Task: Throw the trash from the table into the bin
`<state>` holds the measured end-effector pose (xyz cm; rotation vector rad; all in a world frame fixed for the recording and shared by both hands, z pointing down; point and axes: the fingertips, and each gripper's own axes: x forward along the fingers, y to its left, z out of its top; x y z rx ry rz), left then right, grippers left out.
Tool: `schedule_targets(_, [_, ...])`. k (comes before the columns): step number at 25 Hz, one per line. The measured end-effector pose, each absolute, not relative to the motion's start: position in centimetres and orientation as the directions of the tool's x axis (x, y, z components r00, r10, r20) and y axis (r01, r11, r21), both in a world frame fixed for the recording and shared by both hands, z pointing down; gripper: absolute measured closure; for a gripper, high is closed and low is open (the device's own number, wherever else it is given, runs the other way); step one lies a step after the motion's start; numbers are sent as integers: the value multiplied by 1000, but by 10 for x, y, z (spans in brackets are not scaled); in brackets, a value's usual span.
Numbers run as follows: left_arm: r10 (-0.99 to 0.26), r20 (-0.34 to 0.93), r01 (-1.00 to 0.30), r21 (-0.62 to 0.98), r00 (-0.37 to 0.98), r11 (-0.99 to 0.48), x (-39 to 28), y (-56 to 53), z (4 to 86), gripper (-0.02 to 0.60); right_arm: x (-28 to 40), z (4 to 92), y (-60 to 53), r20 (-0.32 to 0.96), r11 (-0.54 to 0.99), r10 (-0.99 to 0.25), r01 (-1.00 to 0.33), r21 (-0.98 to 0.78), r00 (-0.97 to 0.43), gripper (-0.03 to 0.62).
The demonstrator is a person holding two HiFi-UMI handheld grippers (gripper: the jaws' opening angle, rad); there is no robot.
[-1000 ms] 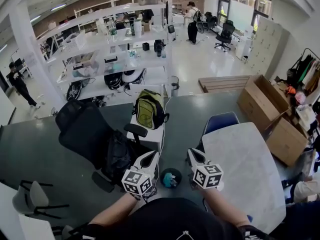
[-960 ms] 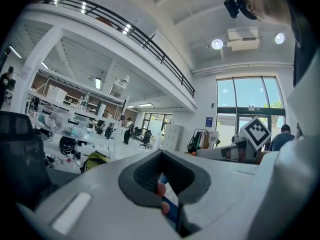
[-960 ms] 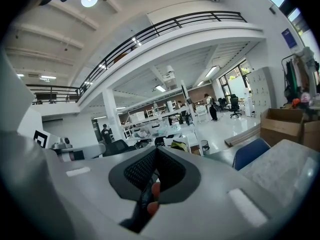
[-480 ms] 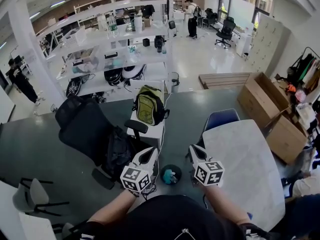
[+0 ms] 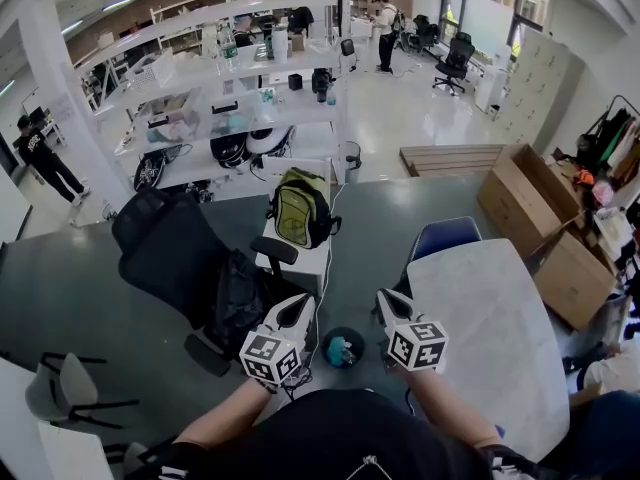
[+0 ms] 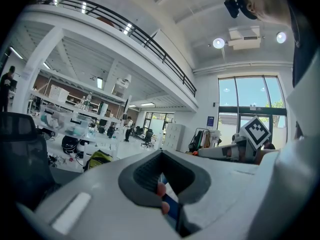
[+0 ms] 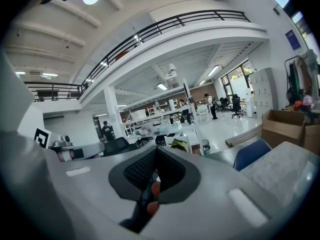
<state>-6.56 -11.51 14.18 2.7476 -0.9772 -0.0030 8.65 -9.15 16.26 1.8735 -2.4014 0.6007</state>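
between the left tongs (image 5: 302,306) and right tongs (image 5: 385,300), both clenched, a round black bin (image 5: 357,342) holds teal trash (image 5: 338,351).

No legible text, brand or number is showing in any view. The marker cubes (image 5: 272,358) on the left gripper (image 5: 298,311) and right gripper (image 5: 389,304) are displaying only black-and-white square patterns. The blue wall sign (image 6: 210,120) is appearing too small to read.

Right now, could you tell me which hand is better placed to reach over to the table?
Probably the right. The right tool hovers beside the near edge of the white table, while the left tool sits on the far side of the bin, so it would have to cross over.
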Motion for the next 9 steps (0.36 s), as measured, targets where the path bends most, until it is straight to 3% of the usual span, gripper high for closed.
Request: schedule_targets(9, [-629, 78, -630, 213, 773, -747, -65, -111, 143, 581, 87, 163, -88, 261, 205, -924, -939, -276, -278, 565])
